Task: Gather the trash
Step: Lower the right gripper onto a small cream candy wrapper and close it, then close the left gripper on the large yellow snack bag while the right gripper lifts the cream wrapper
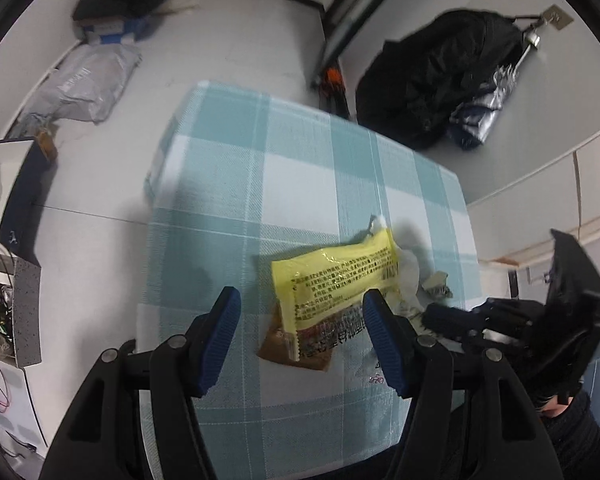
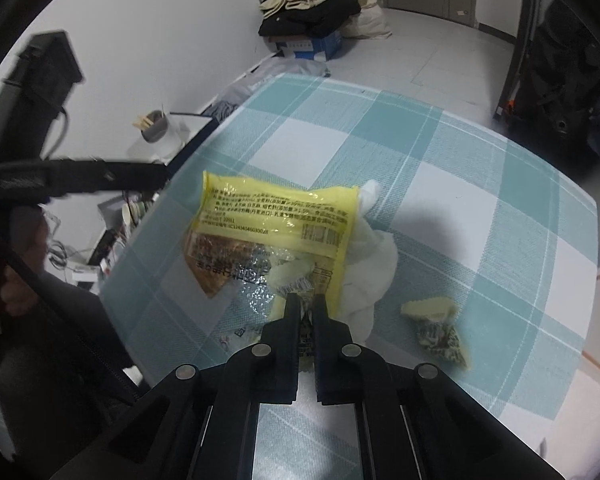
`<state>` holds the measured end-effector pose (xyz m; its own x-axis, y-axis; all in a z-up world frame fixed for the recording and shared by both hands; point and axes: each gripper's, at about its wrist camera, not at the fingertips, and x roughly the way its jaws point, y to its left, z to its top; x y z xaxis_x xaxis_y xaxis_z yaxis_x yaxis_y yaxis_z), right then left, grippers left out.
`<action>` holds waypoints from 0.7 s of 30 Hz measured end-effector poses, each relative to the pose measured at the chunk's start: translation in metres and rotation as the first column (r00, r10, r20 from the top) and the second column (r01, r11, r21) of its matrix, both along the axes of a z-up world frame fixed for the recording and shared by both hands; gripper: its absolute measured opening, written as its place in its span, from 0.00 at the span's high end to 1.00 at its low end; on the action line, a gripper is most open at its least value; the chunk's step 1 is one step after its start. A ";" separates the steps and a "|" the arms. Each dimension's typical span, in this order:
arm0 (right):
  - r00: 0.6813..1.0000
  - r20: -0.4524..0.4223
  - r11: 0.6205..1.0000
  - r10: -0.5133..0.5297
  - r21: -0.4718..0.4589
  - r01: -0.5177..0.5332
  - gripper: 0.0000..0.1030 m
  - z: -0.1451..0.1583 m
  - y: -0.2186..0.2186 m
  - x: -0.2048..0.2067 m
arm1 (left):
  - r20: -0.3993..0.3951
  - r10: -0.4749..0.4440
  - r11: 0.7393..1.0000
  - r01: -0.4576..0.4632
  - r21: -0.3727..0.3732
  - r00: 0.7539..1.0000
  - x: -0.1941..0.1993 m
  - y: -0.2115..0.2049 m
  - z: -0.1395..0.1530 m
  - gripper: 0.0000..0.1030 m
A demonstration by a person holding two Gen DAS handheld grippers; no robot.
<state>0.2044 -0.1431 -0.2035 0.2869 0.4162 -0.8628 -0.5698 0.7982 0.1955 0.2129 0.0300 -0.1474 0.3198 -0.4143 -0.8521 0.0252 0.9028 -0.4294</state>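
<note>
A yellow snack wrapper [image 2: 276, 220] with a brown printed end lies over a white crumpled tissue [image 2: 368, 268] on the teal checked tablecloth [image 2: 480, 208]. My right gripper [image 2: 305, 300] is shut on the wrapper's near edge. A small crumpled wrapper scrap [image 2: 436, 324] lies to its right. In the left wrist view the yellow wrapper [image 1: 336, 276] sits between and just beyond my open, empty left gripper [image 1: 298, 300]. The right gripper [image 1: 452, 318] shows there at the right, beside the scrap [image 1: 436, 286].
The table [image 1: 220, 152] stands on a grey floor. A pile of clothes on a blue box [image 2: 312, 20], a grey plastic bag [image 1: 84, 84] and a black jacket with an umbrella [image 1: 440, 80] lie around. A cluttered side desk with a cup [image 2: 154, 126] is left of the table.
</note>
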 end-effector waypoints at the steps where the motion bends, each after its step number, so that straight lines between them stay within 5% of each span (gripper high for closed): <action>1: 1.000 0.003 1.000 -0.012 0.010 0.012 0.96 0.003 -0.004 0.000 | -0.010 0.000 1.000 0.000 -0.007 1.000 0.003 -0.001 -0.003 0.42; 10: 0.999 -0.001 0.998 -0.047 0.039 0.047 0.96 0.007 -0.023 -0.001 | -0.075 -0.028 1.000 0.028 -0.002 0.997 0.016 -0.014 -0.027 0.42; 16: 0.998 -0.023 0.998 -0.055 -0.012 0.055 0.97 -0.005 -0.026 0.000 | -0.026 -0.108 0.989 0.110 0.099 0.994 0.011 -0.036 -0.024 0.43; 21: 0.997 -0.040 0.998 -0.066 0.000 0.066 0.97 -0.007 -0.026 0.005 | 0.002 -0.109 0.989 0.109 0.100 0.994 0.011 -0.034 -0.023 0.46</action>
<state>0.2094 -0.1695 -0.2108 0.2787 0.3988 -0.8737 -0.5077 0.8334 0.2184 0.2243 -0.0042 -0.1704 0.2838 -0.3606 -0.8885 0.1286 0.9325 -0.3374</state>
